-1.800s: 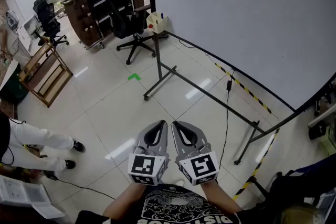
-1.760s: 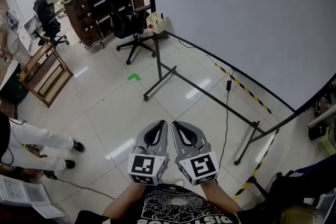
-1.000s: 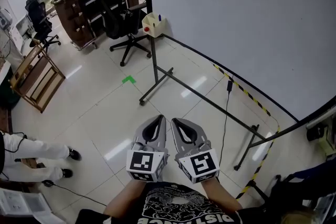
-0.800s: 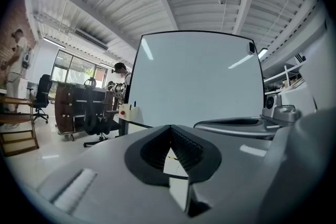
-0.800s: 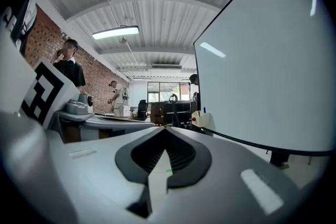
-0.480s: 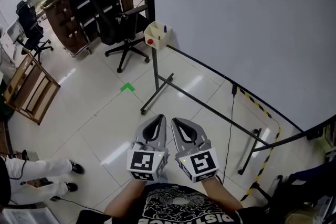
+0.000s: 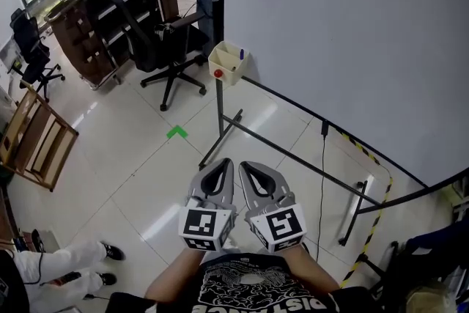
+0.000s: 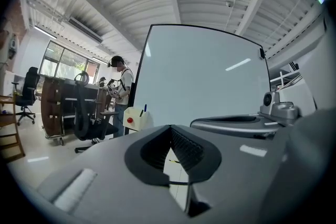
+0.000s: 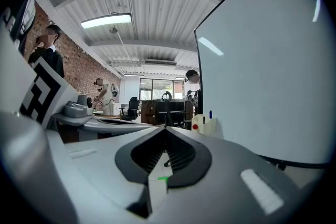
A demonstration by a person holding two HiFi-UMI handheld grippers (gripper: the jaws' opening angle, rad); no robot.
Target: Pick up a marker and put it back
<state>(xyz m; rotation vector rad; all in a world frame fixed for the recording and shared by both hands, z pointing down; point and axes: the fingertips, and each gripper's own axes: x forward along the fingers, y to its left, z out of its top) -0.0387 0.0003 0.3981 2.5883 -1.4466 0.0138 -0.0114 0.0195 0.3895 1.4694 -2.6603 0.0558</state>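
From here I judge nothing of the job is done. The blue-capped marker [image 7: 241, 53] stands upright in the cream plastic holder box [image 7: 229, 64] at the lower left corner of the large whiteboard on its black metal stand [image 7: 352, 33], a little above the frame's centre in the head view. A red round knob [image 7: 218, 73] shows on the box's front; what it is I can't tell.

The left tongs [image 7: 224, 165] and the right tongs [image 7: 244, 167] hang side by side at lower centre of the frame, well apart from the box. Each pair is closed tip to tip with nothing between the jaws, as both gripper views confirm. So the approach, the pick and the return are all left for me to do.

As for writing, I find little. The cubes on the tongs carry black-and-white square patterns, not words. White print on the black shirt [image 7: 253, 293] at the bottom edge is cut off and upside down, so I won't read it. The whiteboard is blank, and I see no label on the box.
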